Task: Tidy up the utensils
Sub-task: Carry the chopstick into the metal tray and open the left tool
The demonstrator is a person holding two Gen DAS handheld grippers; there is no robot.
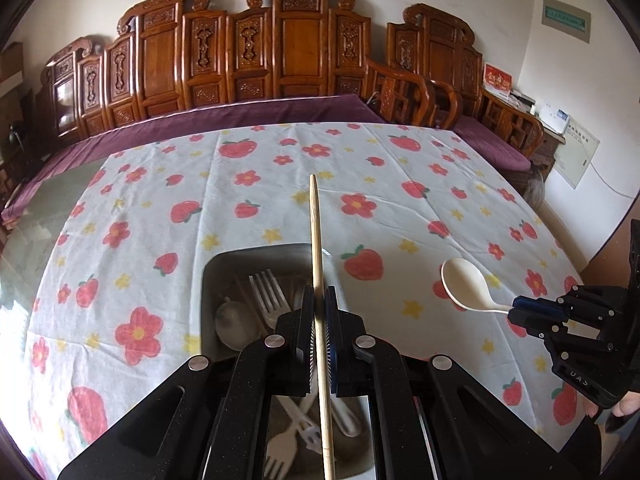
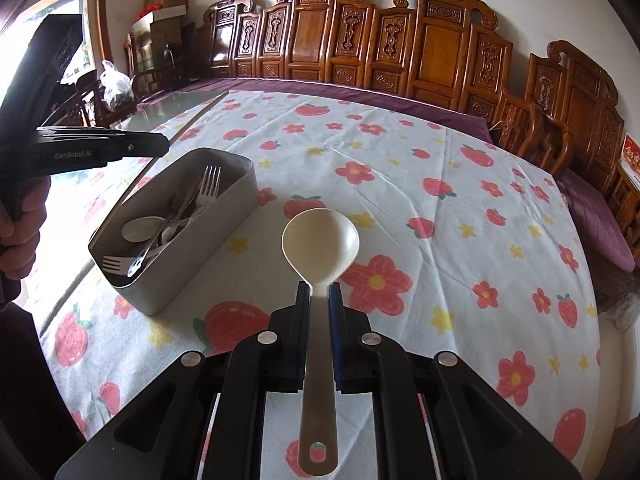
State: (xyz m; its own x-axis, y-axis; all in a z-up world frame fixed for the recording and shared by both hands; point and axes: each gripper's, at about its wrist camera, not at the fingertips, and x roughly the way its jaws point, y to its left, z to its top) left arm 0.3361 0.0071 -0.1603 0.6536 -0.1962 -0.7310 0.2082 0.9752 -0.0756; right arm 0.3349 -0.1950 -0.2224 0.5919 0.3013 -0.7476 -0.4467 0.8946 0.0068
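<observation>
The left gripper (image 1: 319, 312) is clamped on a chopstick (image 1: 319, 264) that points to 12 o'clock and hangs right over the bin (image 1: 208, 280), which already holds forks and spoons; the right gripper (image 2: 319, 300) is clamped on the neck of a cream spoon (image 2: 320, 240), held above the cloth (image 2: 440, 184) with the bin at its 10 o'clock. To place the chopstick well, I would line it up with the bin's long side, lower it near the forks and only then open the jaws, so it does not bounce out. The spoon should wait clear on the right until the left gripper is out of the way.
</observation>
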